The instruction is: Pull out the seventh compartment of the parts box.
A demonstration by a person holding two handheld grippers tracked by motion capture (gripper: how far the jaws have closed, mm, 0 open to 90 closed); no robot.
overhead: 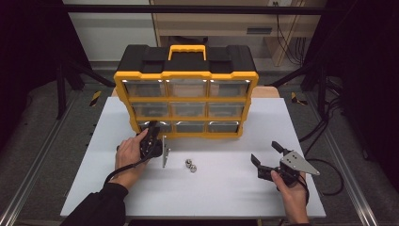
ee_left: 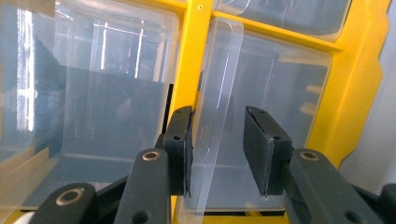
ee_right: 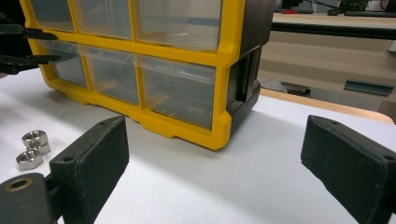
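Observation:
A yellow and black drawer organizer [overhead: 186, 75] stands upright at the back of the white table [overhead: 226, 193], with clear drawers facing me. My left gripper [overhead: 152, 128] is turned on its side at the bottom-left drawer [overhead: 148, 125]. In the left gripper view its jaws [ee_left: 217, 121] straddle that drawer's clear pull tab [ee_left: 219, 88]; one pad touches the tab and the other stands off it. Two steel nuts [overhead: 190, 165] lie on the table in front of the organizer. My right gripper [overhead: 265, 151] hovers open at the front right, with nothing between its jaws [ee_right: 215, 140].
In the right gripper view the nuts [ee_right: 31, 148] lie at the far left and the organizer's right corner [ee_right: 224, 126] is close ahead. The left gripper's fingertips [ee_right: 49, 46] show at the top left. Bare table lies between the organizer and the front edge.

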